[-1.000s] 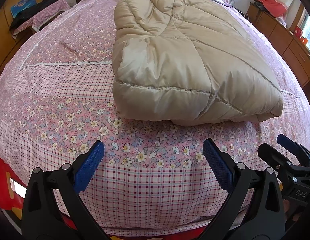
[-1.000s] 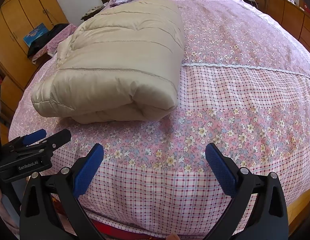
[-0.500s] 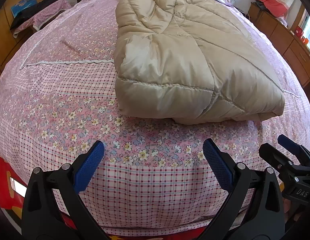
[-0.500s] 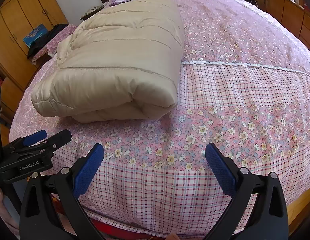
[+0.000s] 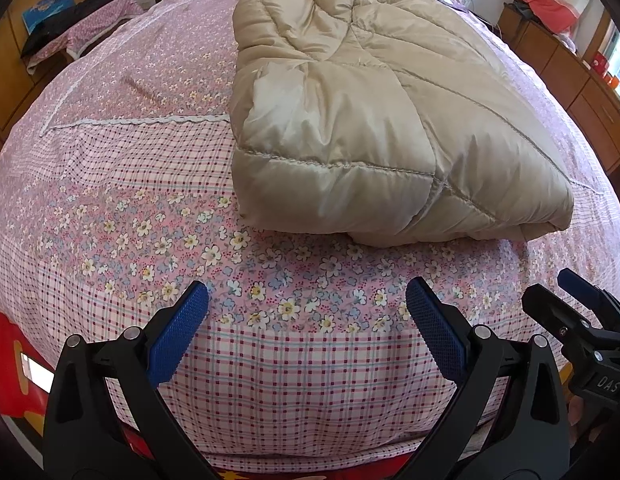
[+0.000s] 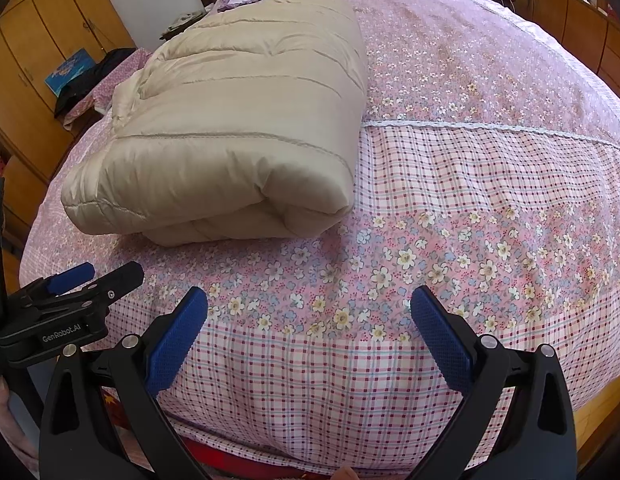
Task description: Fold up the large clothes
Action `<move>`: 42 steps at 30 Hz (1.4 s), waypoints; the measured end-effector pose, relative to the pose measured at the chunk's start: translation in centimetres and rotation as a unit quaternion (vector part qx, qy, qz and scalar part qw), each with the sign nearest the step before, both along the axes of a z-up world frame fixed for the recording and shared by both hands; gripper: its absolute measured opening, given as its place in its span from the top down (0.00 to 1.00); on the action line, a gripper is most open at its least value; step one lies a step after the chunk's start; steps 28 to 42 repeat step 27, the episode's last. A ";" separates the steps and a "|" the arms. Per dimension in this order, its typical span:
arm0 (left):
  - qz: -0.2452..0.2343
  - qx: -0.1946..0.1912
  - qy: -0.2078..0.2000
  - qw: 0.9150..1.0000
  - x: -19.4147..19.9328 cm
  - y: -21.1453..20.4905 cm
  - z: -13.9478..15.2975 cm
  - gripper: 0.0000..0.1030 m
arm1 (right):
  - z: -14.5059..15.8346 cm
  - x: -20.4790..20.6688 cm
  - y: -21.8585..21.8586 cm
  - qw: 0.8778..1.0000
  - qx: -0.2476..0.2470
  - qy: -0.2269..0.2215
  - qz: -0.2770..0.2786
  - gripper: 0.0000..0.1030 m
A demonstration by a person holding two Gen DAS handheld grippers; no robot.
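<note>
The left gripper [image 5: 307,328] is spread wide and empty, its black plastic arms ending in blue pads [image 5: 178,336] with a fine knurled grid. It hangs over the foot edge of the bed [image 5: 110,184], touching nothing. The right gripper [image 6: 309,330] is likewise splayed open and empty, with the same blue textured pads [image 6: 439,338], just beside the left one, which shows at the left edge of the right wrist view as a black clamp with white lettering.

Under both lies the bedspread [image 6: 469,184], a thin cotton cover in bands: pink checks near the edge, then a strip of white and blue flowers, more checks, a white lace trim [image 6: 489,126], and small florals beyond.

Further in, clear of both grippers, the quilted jacket [image 5: 369,120] sits folded into a thick, puffy rectangular bundle on the bed. Its fabric is beige, smooth and slightly shiny, crossed by stitched seams, with rounded folded edges facing the grippers.

Wooden wardrobes [image 6: 42,48] line the wall.
</note>
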State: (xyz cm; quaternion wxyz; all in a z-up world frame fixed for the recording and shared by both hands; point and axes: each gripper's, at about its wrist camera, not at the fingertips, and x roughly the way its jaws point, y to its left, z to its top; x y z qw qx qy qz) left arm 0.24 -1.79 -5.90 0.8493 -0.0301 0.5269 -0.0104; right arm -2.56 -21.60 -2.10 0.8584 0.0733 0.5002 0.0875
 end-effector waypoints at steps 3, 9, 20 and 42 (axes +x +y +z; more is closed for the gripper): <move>0.000 -0.001 0.000 1.000 0.0 0.0 0.0 0.04 | 0.0 0.0 0.0 1.000 0.000 0.000 0.000 0.05; 0.000 0.000 0.001 1.000 -0.1 0.0 -0.1 0.04 | 0.0 0.1 -0.1 1.000 0.001 0.001 0.000 0.05; 0.000 -0.002 0.011 1.000 -0.5 0.0 -0.5 0.04 | 0.2 0.1 0.0 1.000 -0.001 0.002 0.001 0.05; 0.014 -0.004 0.029 0.999 -0.4 1.6 -0.7 0.04 | 1.0 0.3 -1.0 1.000 -0.012 -0.004 -0.001 0.05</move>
